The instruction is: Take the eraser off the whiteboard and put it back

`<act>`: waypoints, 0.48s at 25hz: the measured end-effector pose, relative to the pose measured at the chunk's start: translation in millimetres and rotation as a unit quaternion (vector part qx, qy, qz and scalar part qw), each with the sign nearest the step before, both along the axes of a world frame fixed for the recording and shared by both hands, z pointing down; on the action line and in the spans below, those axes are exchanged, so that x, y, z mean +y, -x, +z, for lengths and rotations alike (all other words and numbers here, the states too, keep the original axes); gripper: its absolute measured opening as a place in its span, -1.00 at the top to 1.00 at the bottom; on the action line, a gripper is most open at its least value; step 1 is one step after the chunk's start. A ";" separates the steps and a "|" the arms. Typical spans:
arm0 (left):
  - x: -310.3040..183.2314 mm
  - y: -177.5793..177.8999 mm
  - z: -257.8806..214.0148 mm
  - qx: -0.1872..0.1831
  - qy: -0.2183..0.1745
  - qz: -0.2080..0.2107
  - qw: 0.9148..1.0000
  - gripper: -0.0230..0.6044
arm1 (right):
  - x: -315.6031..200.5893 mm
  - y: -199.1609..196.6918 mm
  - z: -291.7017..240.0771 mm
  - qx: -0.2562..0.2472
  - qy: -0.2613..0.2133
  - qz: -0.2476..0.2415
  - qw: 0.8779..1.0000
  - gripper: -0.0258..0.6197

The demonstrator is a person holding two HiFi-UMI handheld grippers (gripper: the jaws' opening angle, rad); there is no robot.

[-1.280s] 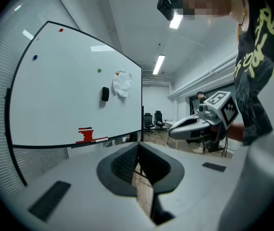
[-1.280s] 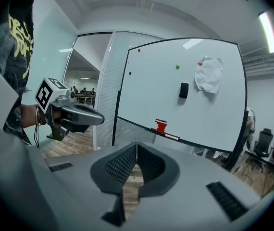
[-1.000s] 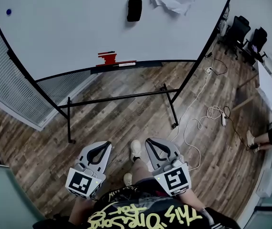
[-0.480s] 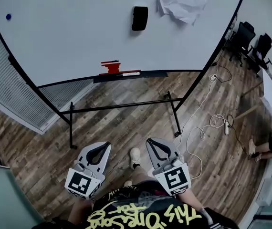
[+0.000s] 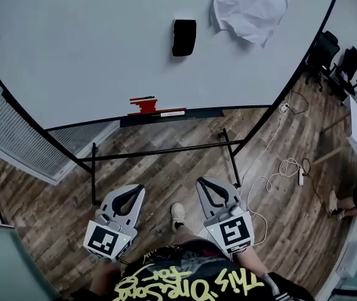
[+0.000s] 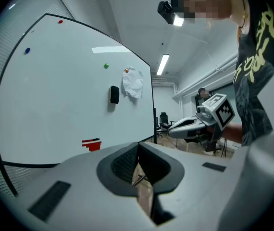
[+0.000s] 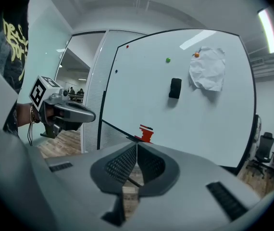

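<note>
A black eraser sticks to the upper middle of the whiteboard; it also shows in the left gripper view and the right gripper view. Both grippers are held low in front of the person, well short of the board. My left gripper is shut with nothing between its jaws, and so is my right gripper. In their own views the left gripper and the right gripper point roughly level at the board, tips touching.
Crumpled paper is pinned just right of the eraser. Red marks sit above the marker tray. The board's stand legs rest on the wood floor. Cables, office chairs and another person's legs lie to the right.
The whiteboard and its stand have come closer and sit lower in the head view as the person walks towards it. Both grippers stay shut and keep their pose.
</note>
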State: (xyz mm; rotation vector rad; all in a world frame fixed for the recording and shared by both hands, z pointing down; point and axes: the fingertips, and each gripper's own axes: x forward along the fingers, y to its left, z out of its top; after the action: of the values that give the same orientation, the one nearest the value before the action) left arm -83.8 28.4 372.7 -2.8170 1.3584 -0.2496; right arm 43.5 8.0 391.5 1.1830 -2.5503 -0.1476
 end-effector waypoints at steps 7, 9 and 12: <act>-44.1 3.6 -4.4 0.000 0.000 -0.016 1.000 0.90 | -50.3 2.2 -3.9 0.003 -0.009 -0.013 1.000 0.89; -56.5 4.4 -6.4 -0.001 -0.001 -0.020 1.000 0.90 | -64.5 3.7 -7.2 0.004 -0.012 -0.018 1.000 0.89; -74.1 8.4 -5.3 -0.017 0.001 -0.025 1.000 0.90 | -86.0 5.3 -12.5 0.002 -0.015 -0.025 1.000 0.89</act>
State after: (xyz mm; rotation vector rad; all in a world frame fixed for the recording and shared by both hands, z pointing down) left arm -92.2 -45.7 367.4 -2.7690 1.4234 -0.2971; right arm 38.3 -78.0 379.0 1.1296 -2.5839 -0.2006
